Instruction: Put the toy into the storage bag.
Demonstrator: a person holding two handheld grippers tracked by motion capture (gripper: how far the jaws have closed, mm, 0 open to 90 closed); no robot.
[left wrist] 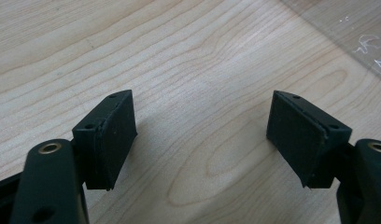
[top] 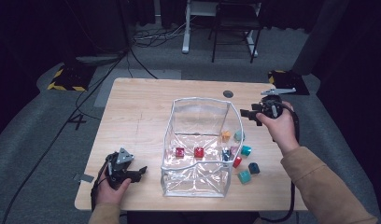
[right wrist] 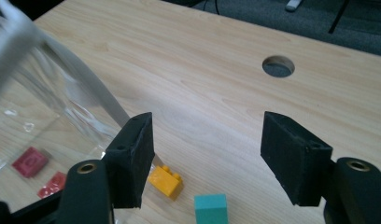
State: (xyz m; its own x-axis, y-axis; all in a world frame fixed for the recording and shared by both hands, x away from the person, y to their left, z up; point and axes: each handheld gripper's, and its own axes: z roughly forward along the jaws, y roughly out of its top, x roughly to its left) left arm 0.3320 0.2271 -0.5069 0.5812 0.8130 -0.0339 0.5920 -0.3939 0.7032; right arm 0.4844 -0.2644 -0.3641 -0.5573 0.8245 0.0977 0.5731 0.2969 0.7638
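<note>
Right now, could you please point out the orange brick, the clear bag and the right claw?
orange brick (right wrist: 166, 181), right gripper view, its top face.
clear bag (top: 201, 100), high view, its far rim.
right claw (right wrist: 207, 156), right gripper view, midway between its tips.

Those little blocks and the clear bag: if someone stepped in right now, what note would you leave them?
Left hand-held gripper: open, empty, low over the table left of the clear bag.
Right hand-held gripper: open, empty, above the orange block and teal block outside the bag's right wall.
Done: two red blocks lie in the bag; a third piece there, hard to tell.
Left: several loose blocks right of the bag probably go in next.
</note>
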